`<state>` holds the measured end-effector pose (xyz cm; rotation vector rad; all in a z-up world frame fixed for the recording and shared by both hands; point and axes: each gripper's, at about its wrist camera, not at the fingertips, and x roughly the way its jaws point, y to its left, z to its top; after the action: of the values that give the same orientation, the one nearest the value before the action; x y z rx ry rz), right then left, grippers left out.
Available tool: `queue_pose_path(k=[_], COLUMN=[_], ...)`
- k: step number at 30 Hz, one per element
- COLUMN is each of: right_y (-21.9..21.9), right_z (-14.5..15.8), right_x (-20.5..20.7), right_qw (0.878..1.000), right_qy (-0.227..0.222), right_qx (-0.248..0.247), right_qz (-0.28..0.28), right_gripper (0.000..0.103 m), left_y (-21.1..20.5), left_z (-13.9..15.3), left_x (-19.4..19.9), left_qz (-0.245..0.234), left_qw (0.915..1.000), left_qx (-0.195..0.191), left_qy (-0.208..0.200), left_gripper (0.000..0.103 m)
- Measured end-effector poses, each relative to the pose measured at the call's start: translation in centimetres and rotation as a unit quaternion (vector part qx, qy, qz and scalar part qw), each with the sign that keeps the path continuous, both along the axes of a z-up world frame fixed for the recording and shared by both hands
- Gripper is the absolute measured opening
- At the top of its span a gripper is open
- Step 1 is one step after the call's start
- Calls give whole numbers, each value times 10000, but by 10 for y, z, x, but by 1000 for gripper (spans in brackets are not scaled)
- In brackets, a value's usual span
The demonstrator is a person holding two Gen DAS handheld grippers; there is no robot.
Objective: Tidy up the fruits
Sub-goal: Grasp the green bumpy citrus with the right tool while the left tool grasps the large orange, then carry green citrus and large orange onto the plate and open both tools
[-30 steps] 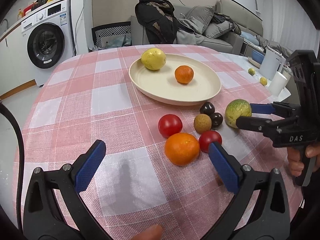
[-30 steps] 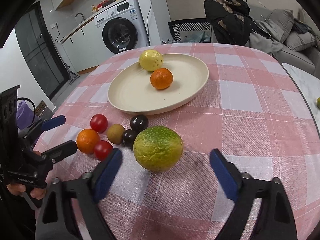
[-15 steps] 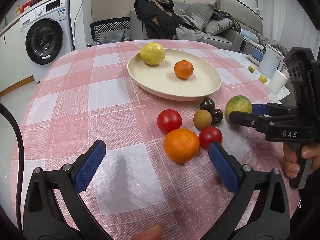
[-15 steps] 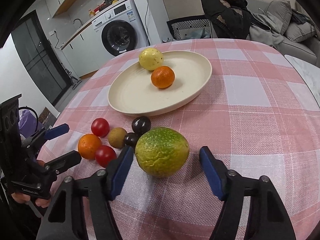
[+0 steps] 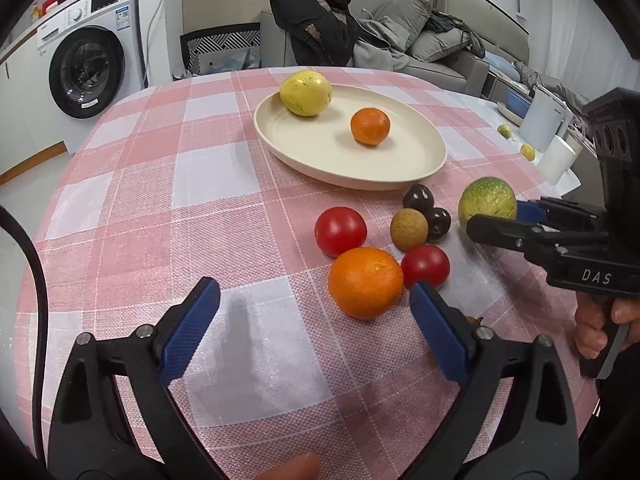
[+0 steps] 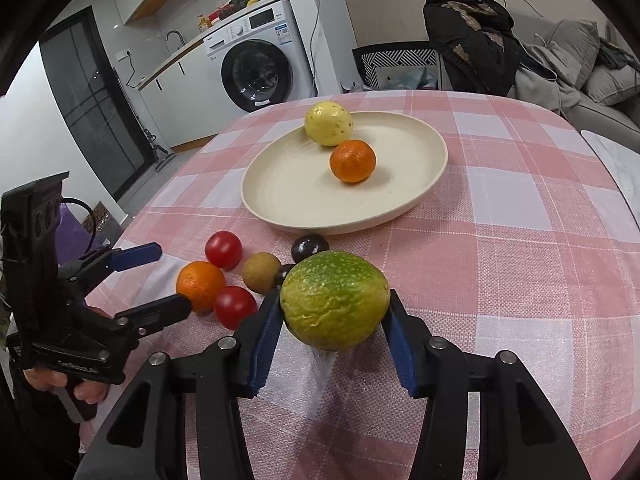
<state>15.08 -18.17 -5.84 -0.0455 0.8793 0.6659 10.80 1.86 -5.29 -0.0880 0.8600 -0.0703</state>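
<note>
A cream plate (image 6: 280, 196) on the pink checked tablecloth holds a yellow fruit (image 6: 329, 123) and a small orange (image 6: 353, 161). In front of it lie two red tomatoes (image 5: 340, 231), a brown longan (image 5: 409, 229), two dark fruits (image 5: 418, 199) and a large orange (image 5: 365, 282). My right gripper (image 6: 333, 296) is closing, both blue pads touching the sides of a green-yellow fruit (image 6: 334, 300). My left gripper (image 5: 314, 286) is closing but still wide; the large orange lies just ahead of its right finger, untouched.
The table edge falls away on the left toward a washing machine (image 5: 86, 72). A chair with a dark coat (image 5: 316, 20) and a sofa stand behind the table. White containers (image 5: 542, 118) and two small yellow fruits sit on a side table at right.
The right gripper's fingers have drawn in from wide apart until both pads meet the green-yellow fruit. The left gripper's fingers have narrowed slightly. The fruits lie where they were.
</note>
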Motion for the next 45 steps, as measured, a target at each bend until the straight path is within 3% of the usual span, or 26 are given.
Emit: queue_pose_path(k=[8, 11, 21, 32, 45], right_y=[0, 0, -2, -5, -6], right_z=[1, 2, 4, 16, 37], right_x=[-2, -2, -2, -2, 9], right_qw=[10000, 10000, 10000, 9996, 9985], right_qy=[-6, -9, -55, -249, -513], right_qx=[1, 8, 37, 148, 179], right_qz=[-2, -15, -47, -74, -93], right_gripper=[51, 51, 51, 51, 51], left_y=[-12, -16, -16, -9, -2], left_z=[-7, -6, 2, 22, 56], left_x=[5, 4, -4, -6, 16], left_qz=[-407, -587, -692, -502, -229], left_qw=[9989, 9978, 9970, 9968, 9936], left_qx=[-189, -276, -341, -412, -349], left_qy=[167, 163, -62, -466, -1046], left_gripper=[57, 37, 36, 36, 36])
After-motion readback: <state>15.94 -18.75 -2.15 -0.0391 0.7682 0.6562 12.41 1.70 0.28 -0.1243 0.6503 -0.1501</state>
